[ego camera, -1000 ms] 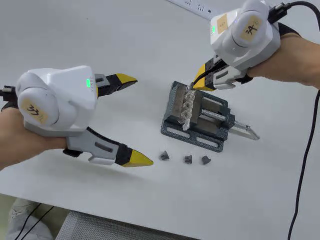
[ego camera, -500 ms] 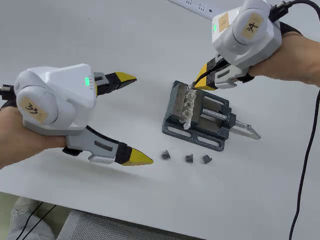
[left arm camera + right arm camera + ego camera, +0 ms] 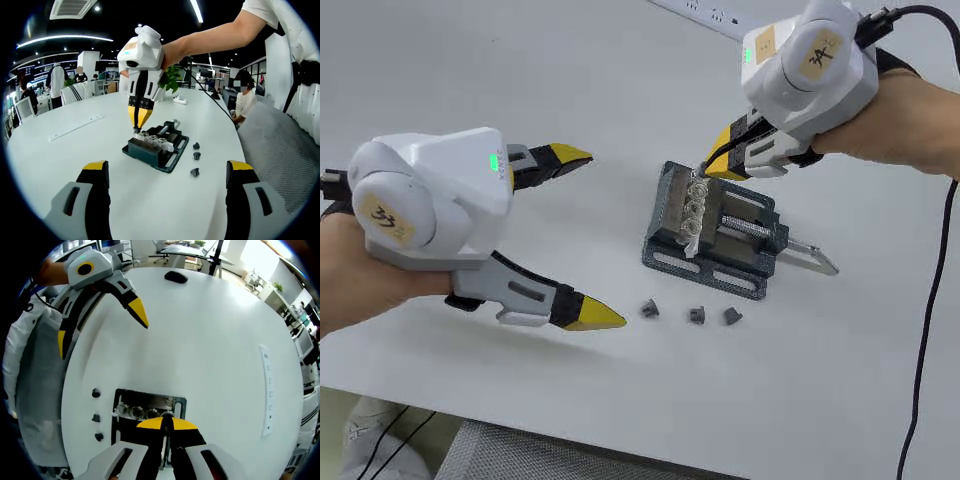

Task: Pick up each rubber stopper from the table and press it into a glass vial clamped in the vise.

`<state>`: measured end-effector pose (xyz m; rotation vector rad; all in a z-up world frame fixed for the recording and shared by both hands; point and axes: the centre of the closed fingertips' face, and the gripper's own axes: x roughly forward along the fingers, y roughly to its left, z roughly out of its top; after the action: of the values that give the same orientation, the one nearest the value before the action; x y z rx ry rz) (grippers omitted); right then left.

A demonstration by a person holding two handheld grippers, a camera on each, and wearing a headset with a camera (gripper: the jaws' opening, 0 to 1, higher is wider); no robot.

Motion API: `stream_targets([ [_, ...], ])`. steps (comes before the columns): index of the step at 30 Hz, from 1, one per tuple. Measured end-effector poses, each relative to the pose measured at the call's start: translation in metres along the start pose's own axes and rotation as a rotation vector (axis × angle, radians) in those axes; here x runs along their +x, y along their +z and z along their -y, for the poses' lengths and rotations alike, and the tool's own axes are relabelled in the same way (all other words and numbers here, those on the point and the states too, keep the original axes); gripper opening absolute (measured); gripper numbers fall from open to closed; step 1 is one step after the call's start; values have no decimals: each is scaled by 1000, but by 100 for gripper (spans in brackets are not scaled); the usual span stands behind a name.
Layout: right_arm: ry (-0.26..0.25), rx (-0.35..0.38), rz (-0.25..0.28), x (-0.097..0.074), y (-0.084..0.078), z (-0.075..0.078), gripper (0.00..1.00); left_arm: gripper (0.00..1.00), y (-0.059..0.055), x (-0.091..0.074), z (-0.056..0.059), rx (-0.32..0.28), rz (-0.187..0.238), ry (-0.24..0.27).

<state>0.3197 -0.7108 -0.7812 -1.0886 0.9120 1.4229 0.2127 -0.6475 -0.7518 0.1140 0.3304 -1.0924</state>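
Observation:
A dark metal vise [image 3: 720,255] on the white table clamps a row of clear glass vials [image 3: 692,215]. My right gripper [image 3: 705,172] points down at the far vial, shut on a small dark rubber stopper held right over the vial's mouth [image 3: 136,131]. In its own view the right gripper [image 3: 167,421] has its yellow tips closed above the vials [image 3: 135,411]. Three loose grey stoppers [image 3: 649,309] [image 3: 696,316] [image 3: 731,317] lie in a row in front of the vise. My left gripper [image 3: 590,238] hovers wide open and holds nothing, left of the vise [image 3: 155,150].
A white power strip [image 3: 710,12] lies at the far edge, and a black cable [image 3: 930,320] runs down the right side. The table's front edge [image 3: 620,455] is close below the left gripper. A flat white strip [image 3: 75,127] lies farther off on the table.

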Motion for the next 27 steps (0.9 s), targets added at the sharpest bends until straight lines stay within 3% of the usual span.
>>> stream_targets([
  [9,-14,12,18,-2,1,1,3,97,2,-2,0,10,-6,4],
  [18,-55,70,78,-21,0,-2,5,97,8,-2,5,23,-11,-4],
  [27,-112,145,134,-42,-11,-9,12,98,16,-4,11,42,-20,-14],
])
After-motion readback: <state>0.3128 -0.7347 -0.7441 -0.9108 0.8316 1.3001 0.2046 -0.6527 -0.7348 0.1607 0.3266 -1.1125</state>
